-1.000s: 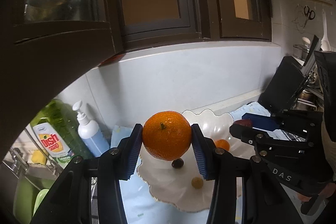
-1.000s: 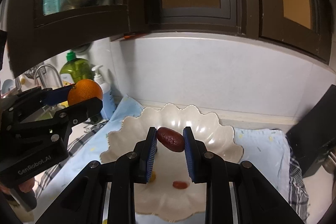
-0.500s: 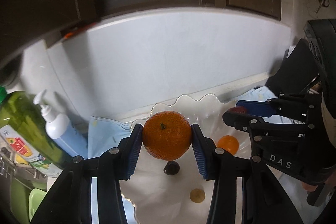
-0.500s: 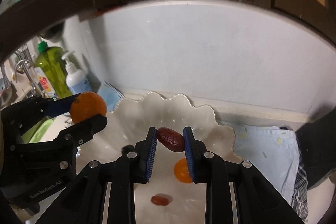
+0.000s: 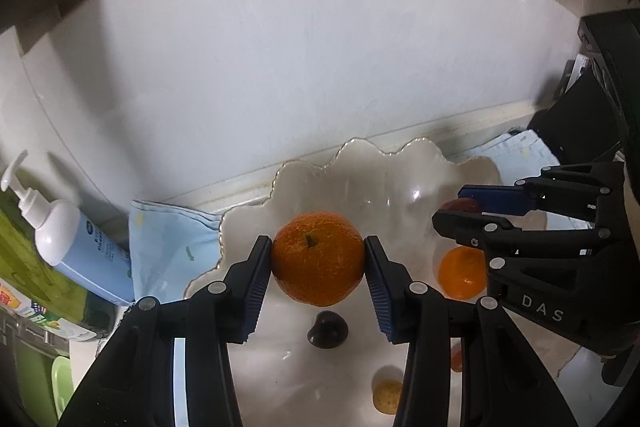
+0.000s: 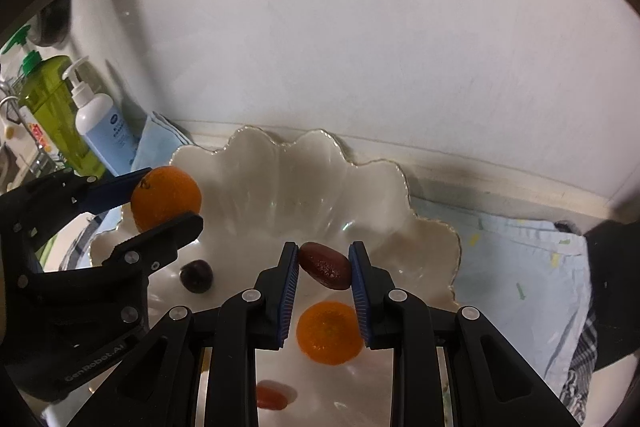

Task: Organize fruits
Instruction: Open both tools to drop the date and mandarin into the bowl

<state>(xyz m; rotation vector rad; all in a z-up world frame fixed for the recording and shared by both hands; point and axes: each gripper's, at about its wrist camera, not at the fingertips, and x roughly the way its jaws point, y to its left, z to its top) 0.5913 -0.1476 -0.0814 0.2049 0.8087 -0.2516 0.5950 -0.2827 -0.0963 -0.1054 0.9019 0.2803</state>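
Observation:
My left gripper (image 5: 318,261) is shut on a large orange (image 5: 318,258), held over the left part of a white scalloped bowl (image 5: 360,163). My right gripper (image 6: 324,267) is shut on a wrinkled dark red date (image 6: 325,266) above the same bowl (image 6: 280,163). Inside the bowl lie a small orange (image 6: 329,332), a dark round fruit (image 6: 196,276), a small red fruit (image 6: 272,395) and a small yellowish fruit (image 5: 387,391). Each gripper shows in the other's view: the right gripper (image 5: 460,211) at right, the left gripper (image 6: 164,199) at left.
The bowl rests on a light blue cloth (image 6: 516,259) against a white wall. A white and blue pump bottle (image 6: 98,123) and a green dish soap bottle (image 6: 52,111) stand at the left. A black object (image 5: 576,131) stands at the right.
Both grippers have moved forward and down toward the bowl while tilting downward, each keeping its fruit. The cabinets have slid out of the top of both views.

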